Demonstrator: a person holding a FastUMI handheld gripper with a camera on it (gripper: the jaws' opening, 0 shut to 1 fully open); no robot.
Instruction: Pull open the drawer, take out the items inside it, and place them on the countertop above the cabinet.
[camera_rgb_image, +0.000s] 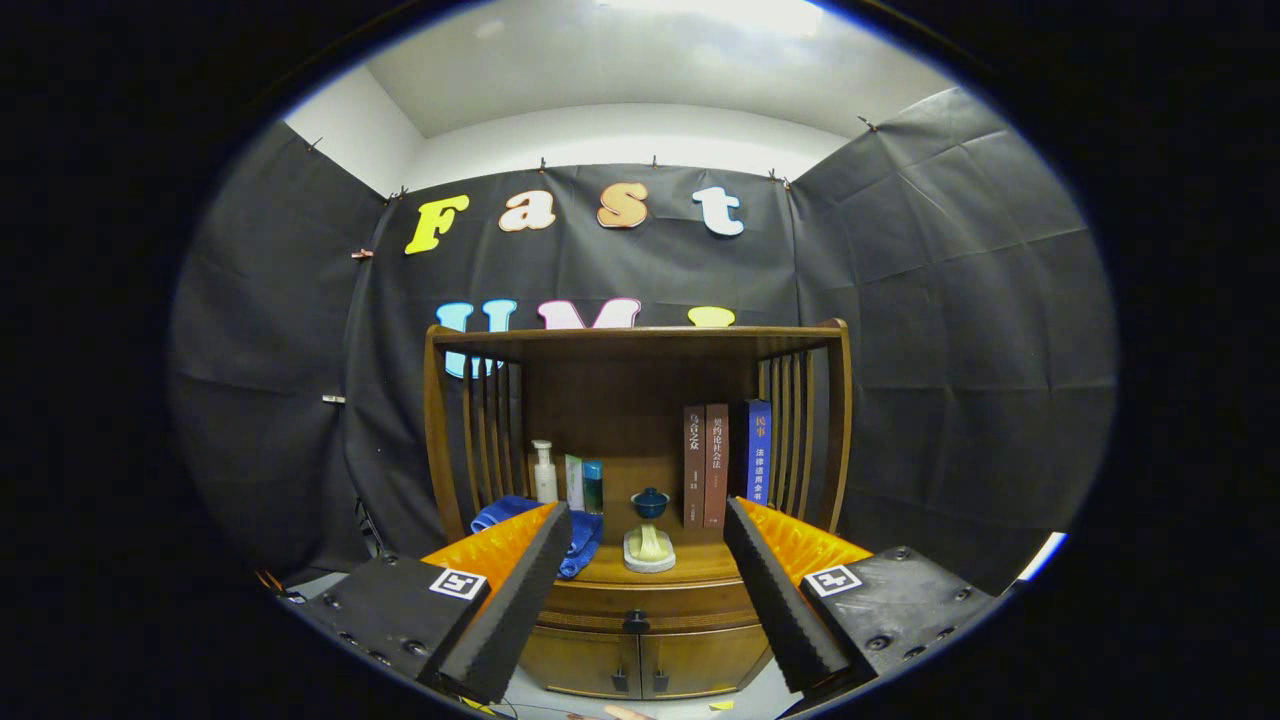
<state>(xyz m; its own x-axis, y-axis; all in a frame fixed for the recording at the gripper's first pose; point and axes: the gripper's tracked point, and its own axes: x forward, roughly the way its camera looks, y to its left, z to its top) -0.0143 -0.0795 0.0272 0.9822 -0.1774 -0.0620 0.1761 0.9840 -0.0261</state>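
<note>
The hand-held gripper (640, 590) is seen with its fingers spread wide and nothing between them, held back from a wooden cabinet (640, 640). The drawer (640, 603) lies shut below the countertop (700, 565), its dark knob (636, 622) centred between the fingers and just ahead of them; two small doors (640, 665) sit beneath it.

On the countertop are seen a blue cloth (585, 540), a white pump bottle (544, 474), small boxes (585, 484), a blue lidded cup (650, 502), a pale dish with a yellowish piece (650, 548) and three upright books (725, 465).

What the drawer holds cannot be told. The scene would fit either a shut drawer with its items inside, or items already set on the countertop and the drawer shut again.

If the drawer is to be pulled, the knob is judged small: the fingers should be centred on it, closed squarely, and the pull kept straight and level, so that the knob does not slip free.
</note>
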